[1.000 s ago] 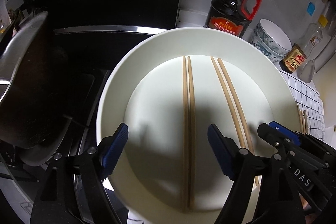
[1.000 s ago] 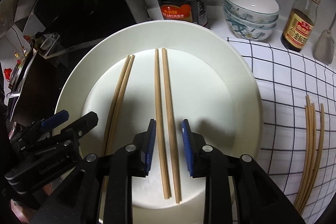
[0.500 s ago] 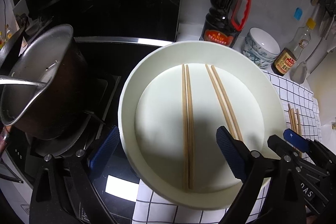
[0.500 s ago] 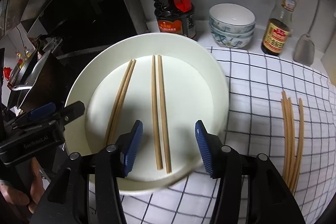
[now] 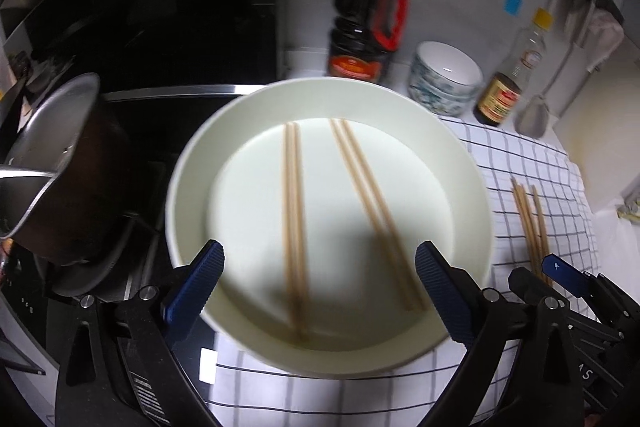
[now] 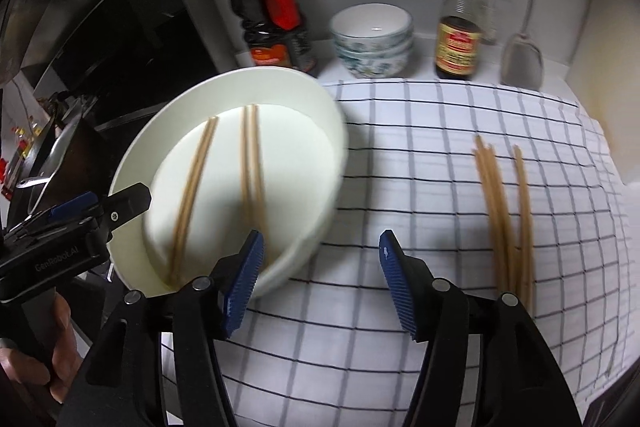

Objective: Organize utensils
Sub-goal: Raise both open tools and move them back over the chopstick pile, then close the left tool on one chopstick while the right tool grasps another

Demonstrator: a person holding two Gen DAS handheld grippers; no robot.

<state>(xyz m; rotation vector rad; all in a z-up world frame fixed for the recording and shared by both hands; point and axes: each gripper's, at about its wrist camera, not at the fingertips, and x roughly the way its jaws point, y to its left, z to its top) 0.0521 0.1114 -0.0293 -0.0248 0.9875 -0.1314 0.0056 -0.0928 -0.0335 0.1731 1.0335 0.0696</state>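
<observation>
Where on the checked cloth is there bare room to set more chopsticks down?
The checked cloth is bare between the white plate and the loose chopsticks, and in front near the right gripper. The back edge is crowded: soy bottle, stacked bowls, small bottle, spatula.

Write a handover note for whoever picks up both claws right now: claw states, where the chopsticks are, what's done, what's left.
Left claw: wide open, still opening, holding nothing, above the plate.
Right claw: opening, empty, over the checked cloth.
Done: two chopstick pairs lie in the plate.
Left: the loose chopsticks on the cloth, probably next for the right claw.
</observation>
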